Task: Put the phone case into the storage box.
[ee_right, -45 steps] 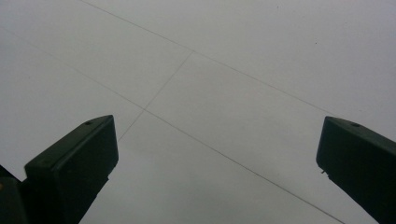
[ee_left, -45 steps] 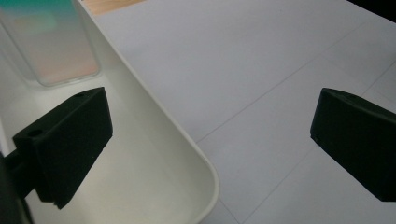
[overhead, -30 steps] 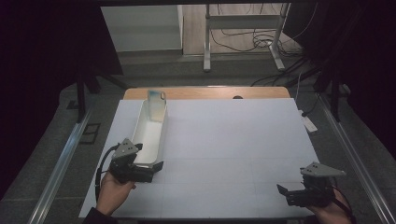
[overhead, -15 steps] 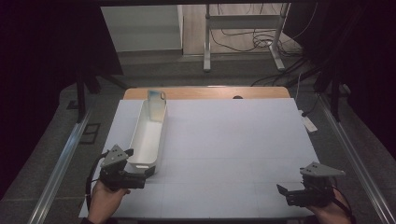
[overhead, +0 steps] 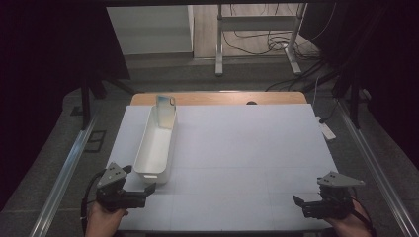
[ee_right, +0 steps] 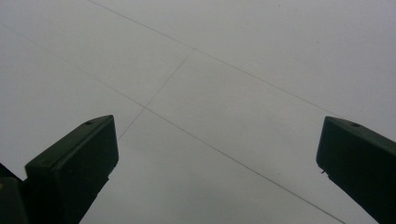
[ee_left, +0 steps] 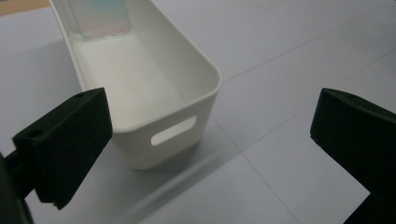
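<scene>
The wide white-topped bench carries one long white plastic bin, lying lengthwise at its left, presumably so its near handle end faces me. A pale translucent card stands against its far wall. My left claw sits just near of the bin, spread wide, touching nothing. My right claw rests near right, likewise spread and empty.

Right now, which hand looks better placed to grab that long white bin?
The left. Its claw is open just short of the bin, whose handle slot faces it. The right claw is far across the table.
</scene>
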A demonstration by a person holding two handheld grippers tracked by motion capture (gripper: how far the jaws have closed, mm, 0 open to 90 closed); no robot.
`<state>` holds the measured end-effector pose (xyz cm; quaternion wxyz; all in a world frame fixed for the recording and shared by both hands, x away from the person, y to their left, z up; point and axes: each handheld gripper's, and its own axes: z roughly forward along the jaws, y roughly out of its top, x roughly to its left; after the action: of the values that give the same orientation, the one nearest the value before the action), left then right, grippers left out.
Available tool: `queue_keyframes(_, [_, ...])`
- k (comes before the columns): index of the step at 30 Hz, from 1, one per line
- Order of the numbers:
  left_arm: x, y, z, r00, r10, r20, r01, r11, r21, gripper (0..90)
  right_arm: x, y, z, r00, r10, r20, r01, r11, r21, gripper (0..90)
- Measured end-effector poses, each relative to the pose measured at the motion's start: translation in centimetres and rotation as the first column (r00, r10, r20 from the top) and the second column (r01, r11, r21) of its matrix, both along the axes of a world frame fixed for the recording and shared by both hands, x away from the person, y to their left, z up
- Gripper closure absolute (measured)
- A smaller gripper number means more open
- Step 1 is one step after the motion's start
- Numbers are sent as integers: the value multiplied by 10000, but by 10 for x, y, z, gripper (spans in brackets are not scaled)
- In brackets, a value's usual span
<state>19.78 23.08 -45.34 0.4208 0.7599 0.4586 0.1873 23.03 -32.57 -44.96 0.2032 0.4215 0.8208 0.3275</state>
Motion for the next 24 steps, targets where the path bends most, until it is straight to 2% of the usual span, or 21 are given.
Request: queue_keyframes(24, [-26,13,-10,9978,538,-385,-537,9985,48,0,0,0,0,10000,4,-18,-4,10000,-56,0])
